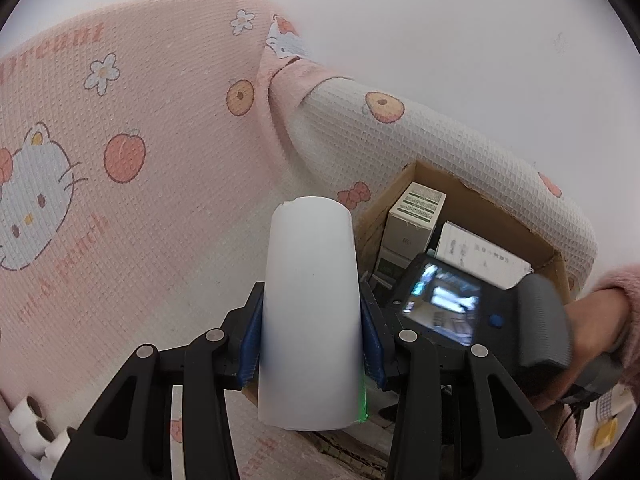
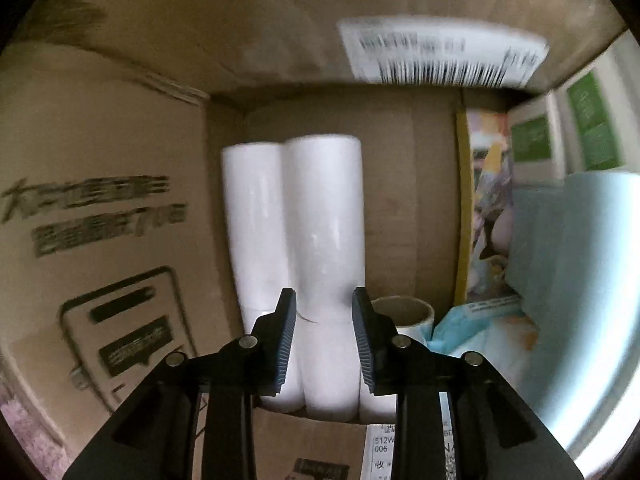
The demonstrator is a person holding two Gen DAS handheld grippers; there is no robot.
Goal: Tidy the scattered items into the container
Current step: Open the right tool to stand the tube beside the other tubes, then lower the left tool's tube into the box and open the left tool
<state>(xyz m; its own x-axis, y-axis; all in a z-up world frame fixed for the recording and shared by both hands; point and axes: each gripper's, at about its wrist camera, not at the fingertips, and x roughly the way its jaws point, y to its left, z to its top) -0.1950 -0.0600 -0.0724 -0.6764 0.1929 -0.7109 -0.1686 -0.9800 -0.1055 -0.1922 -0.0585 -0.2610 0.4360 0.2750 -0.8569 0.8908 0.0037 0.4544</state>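
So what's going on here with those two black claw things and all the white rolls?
A person is tidying paper rolls into a cardboard box, holding a gripper in each hand. The left gripper is clamped on a white roll above a pink Hello Kitty blanket, beside the box. The right gripper is down inside the box, its jaws apart around the rolls already stacked there, not pressing them. A few more small rolls wait on the blanket.

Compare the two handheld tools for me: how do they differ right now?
The left tool is clamped on a white roll above the pink blanket; the right tool holds nothing. Left is outside the cardboard box; right is inside it, over stored white rolls. Both have black arms and blue pads.
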